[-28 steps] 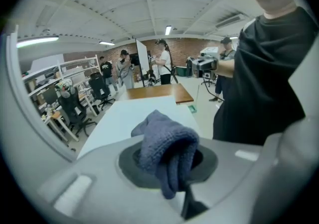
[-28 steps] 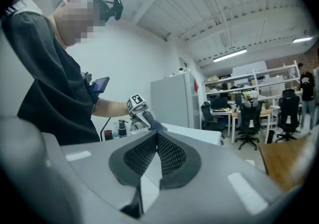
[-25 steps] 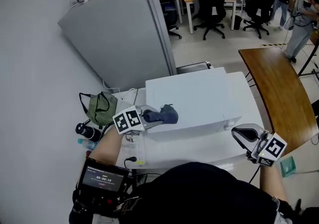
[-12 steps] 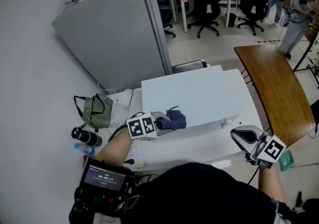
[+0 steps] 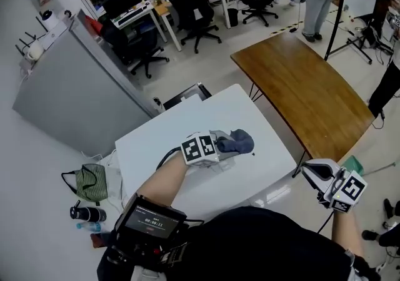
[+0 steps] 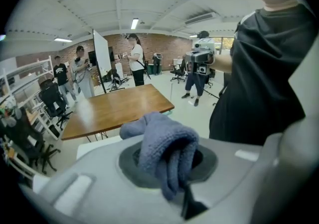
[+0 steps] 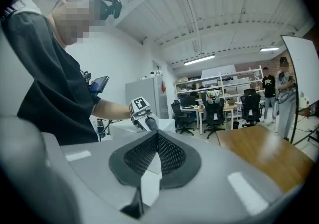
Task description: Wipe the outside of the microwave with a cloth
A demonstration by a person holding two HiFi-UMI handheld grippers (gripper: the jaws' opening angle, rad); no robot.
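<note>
The biggest thing I'm dealing with is the white box I take for the microwave (image 5: pixel 250 117), seen from above in the head view. It looks rigid, smooth and rather glossy, so I judge it heavy enough to stay put under a wipe and slick enough for fabric to slide across it easily. I would not grip it at all, only press against its flat panels.

The cloth (image 5: pixel 237 142) is a small blue-grey terry piece, soft and limp. It sits bunched over the top panel, toward the right-hand edge. Whether it is pressed onto the surface or just above it, I cannot tell from here. My left tool (image 5: pixel 220 146) is clamped on it. In the left gripper view the fabric bulges out ahead of the jaws and folds back between them. A bunched hold like that seems right to me, since a pinch on one corner would let the rest flop and drag.

My right tool (image 5: pixel 315 173) hangs well off to the right of the box, past its front corner, with its meshed pads (image 7: pixel 172 154) closed on each other and nothing between them.

I can read no brand or label on the box or the cloth. Each tool's cube carries black-and-white square markers. The screen (image 5: pixel 150 222) on my left forearm shows figures too small to read.
</note>
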